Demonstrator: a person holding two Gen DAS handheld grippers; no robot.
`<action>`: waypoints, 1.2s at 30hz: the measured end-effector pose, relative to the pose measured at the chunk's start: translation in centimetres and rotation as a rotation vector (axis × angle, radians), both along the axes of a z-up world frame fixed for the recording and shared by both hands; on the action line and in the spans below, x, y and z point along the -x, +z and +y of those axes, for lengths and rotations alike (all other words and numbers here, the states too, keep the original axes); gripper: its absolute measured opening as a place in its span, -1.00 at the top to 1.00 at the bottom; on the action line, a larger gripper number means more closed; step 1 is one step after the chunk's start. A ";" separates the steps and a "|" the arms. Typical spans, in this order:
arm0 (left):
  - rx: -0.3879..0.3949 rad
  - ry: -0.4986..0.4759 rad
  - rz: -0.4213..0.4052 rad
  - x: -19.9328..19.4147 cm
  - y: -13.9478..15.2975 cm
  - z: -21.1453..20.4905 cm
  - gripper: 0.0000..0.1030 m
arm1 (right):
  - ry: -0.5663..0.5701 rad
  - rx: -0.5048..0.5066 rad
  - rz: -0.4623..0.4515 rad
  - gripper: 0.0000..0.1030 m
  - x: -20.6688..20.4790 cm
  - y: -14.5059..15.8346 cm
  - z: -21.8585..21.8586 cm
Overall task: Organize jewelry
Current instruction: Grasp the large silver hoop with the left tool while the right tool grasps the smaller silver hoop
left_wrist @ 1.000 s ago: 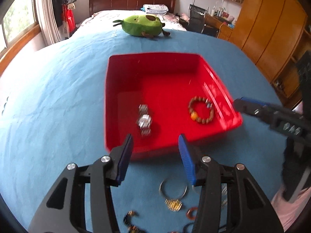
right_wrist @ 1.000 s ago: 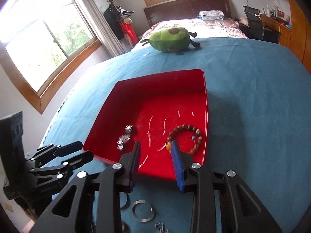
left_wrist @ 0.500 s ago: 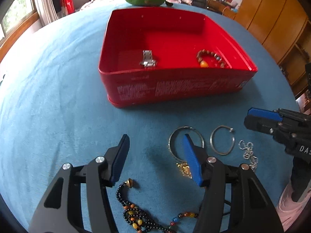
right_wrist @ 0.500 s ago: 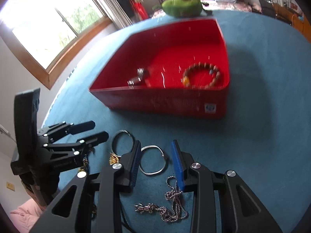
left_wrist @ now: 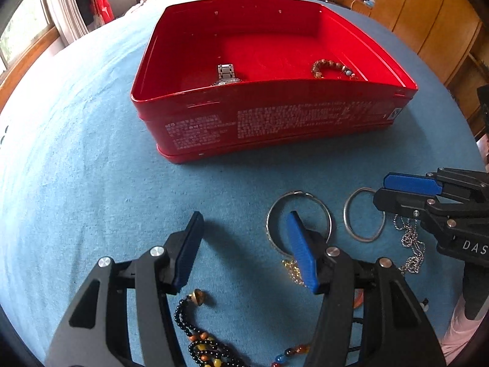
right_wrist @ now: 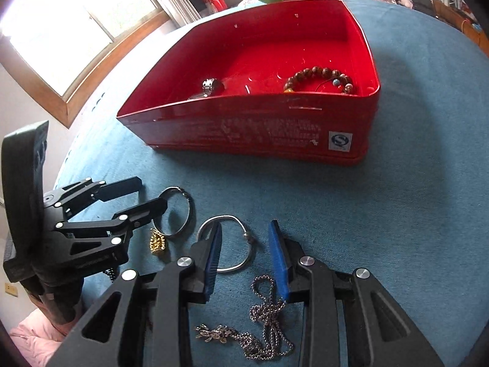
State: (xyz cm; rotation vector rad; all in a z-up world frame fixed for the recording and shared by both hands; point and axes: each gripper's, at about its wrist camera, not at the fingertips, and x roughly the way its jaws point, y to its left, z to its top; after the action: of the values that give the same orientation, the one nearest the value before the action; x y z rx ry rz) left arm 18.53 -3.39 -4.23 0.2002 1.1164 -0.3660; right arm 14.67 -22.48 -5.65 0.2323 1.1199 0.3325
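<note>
Jaws apart above two silver bangles [right_wrist: 224, 242]

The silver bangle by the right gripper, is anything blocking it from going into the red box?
Nothing visible lies between the silver bangle and the red box, just bare blue cloth. Only the box's near wall is in the way, so the right gripper would have to lift it over.
</note>
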 end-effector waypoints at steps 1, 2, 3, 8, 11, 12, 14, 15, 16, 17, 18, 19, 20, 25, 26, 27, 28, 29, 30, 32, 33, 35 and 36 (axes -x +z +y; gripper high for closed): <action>-0.008 -0.002 -0.004 0.0 -0.1 -0.3 -0.08 | 0.001 0.009 0.000 0.41 0.0 -0.1 0.1; -0.015 -0.003 -0.007 -0.1 -0.2 -0.5 -0.08 | 0.002 0.016 -0.001 0.41 -0.1 0.0 0.2; -0.021 -0.004 -0.012 -0.1 -0.3 -0.6 -0.08 | 0.004 0.025 -0.004 0.42 -0.1 0.0 0.3; -0.040 -0.006 -0.027 0.1 -0.5 -1.0 0.08 | 0.015 0.070 -0.022 0.48 -0.2 -0.2 1.2; -0.046 -0.011 -0.036 0.2 -0.6 -1.2 0.28 | 0.038 0.097 -0.036 0.52 0.0 -0.3 1.9; -0.051 -0.018 -0.041 0.3 -0.6 -1.4 0.31 | 0.051 0.098 -0.039 0.53 0.0 -0.3 2.2; -0.062 -0.030 -0.052 0.5 -0.6 -1.7 0.54 | 0.060 0.121 -0.050 0.57 0.3 -0.4 2.6; -0.065 -0.028 -0.056 0.6 -0.6 -1.8 0.60 | 0.060 0.133 -0.055 0.61 0.3 -0.4 2.8; -0.066 -0.025 -0.058 0.6 -0.7 -1.7 0.75 | 0.058 0.137 -0.056 0.67 0.3 -0.4 2.8; -0.070 -0.020 -0.061 0.5 -0.6 -1.6 0.93 | 0.055 0.138 -0.057 0.83 0.3 -0.5 2.8; -0.075 -0.008 -0.064 0.3 -0.6 -1.3 0.98 | 0.055 0.129 -0.057 0.86 0.2 -0.5 2.6; -0.066 -0.002 -0.060 0.2 -0.6 -1.2 0.98 | 0.056 0.125 -0.056 0.87 0.2 -0.6 2.5; -0.057 0.002 -0.055 0.1 -0.5 -0.9 0.98 | 0.053 0.117 -0.054 0.89 0.1 -0.5 2.3; -0.025 0.052 -0.046 -0.8 0.0 1.0 0.98 | 0.041 0.084 -0.051 0.90 0.0 -0.4 1.6; -0.014 0.060 -0.046 -0.9 0.2 1.3 0.98 | 0.039 0.078 -0.054 0.90 0.1 -0.3 1.5; -0.009 0.066 -0.054 -0.9 0.4 1.6 0.98 | 0.037 0.073 -0.057 0.90 0.1 -0.1 1.4; -0.002 0.067 -0.060 -0.9 0.8 1.8 0.98 | 0.034 0.063 -0.061 0.90 0.2 0.1 1.2; 0.005 0.067 -0.063 -0.9 1.0 1.8 0.98 | 0.032 0.058 -0.064 0.90 0.4 0.2 1.0; 0.013 0.065 -0.069 -0.8 1.2 1.9 0.98 | 0.031 0.052 -0.068 0.90 0.5 0.4 0.8; 0.018 0.064 -0.079 -0.6 1.6 2.0 0.98 | 0.028 0.039 -0.075 0.90 0.8 0.7 0.5; 0.020 0.064 -0.082 -0.1 1.7 2.1 0.98 | 0.027 0.034 -0.077 0.90 0.9 0.8 0.3; 0.022 0.060 -0.084 -0.1 1.8 2.0 0.98 | 0.019 0.030 -0.081 0.90 0.9 1.1 0.0; 0.021 0.060 -0.085 -0.2 1.8 2.1 0.98 | 0.015 0.030 -0.081 0.90 1.0 1.1 -0.1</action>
State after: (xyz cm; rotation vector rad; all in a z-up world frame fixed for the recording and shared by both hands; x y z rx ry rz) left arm 18.71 -1.30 -2.42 0.1623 1.0324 -0.3127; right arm 13.69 -22.58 -4.58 0.1823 1.0466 0.3356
